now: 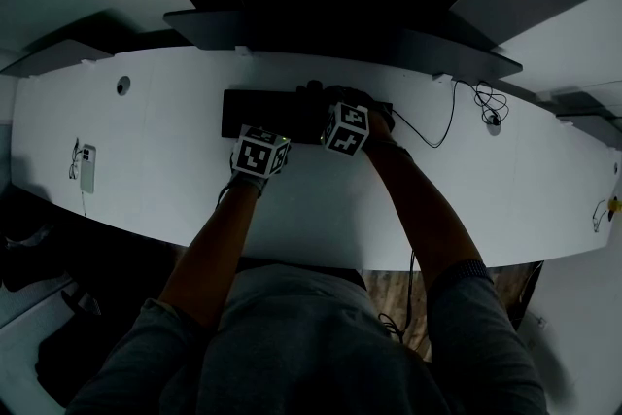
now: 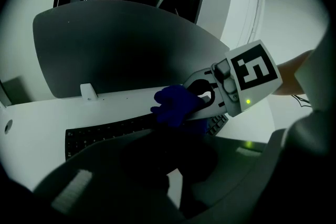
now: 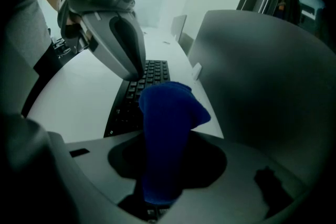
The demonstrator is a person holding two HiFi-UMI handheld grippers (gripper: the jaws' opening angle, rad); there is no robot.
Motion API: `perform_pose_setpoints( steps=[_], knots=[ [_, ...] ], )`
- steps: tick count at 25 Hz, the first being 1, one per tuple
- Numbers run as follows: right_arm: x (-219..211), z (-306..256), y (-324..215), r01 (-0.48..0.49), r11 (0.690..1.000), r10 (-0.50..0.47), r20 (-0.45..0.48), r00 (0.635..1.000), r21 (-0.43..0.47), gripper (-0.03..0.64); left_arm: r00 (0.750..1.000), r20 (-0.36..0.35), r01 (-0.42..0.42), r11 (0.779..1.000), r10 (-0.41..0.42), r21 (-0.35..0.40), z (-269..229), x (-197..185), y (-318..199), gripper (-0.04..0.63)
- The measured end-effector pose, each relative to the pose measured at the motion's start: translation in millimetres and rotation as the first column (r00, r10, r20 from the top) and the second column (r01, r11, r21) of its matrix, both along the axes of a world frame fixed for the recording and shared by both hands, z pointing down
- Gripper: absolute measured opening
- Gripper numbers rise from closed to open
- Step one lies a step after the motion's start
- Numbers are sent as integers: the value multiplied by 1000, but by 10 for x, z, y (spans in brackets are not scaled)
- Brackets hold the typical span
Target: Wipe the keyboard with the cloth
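R claw pinches cloth w/ wad poking out to rub keyboard; L claw, pressed together, rests on keys, prob. steadying it.

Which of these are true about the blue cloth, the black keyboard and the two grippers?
1. The right gripper holds the blue cloth. True.
2. The black keyboard lies on a white desk. True.
3. The cloth lies flat on the desk. False: it sticks out from the right gripper, over the keyboard.
4. The left gripper grips the cloth too. False: its tip is down at the keyboard, with no cloth in it.
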State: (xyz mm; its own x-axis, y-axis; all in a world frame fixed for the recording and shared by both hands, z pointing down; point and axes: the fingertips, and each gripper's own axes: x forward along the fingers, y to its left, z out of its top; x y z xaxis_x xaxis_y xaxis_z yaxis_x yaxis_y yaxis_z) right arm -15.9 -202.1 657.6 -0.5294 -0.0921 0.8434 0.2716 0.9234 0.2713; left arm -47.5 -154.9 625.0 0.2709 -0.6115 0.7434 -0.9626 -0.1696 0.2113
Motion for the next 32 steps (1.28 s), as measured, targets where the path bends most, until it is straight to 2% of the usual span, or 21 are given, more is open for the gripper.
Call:
perform_pose_setpoints(
  steps=[32],
  knots=[
    [508, -25, -177, -41, 999, 42, 40, 998, -13, 161, 999, 4, -52, 998, 52, -23, 97, 609, -214, 8]
  ],
)
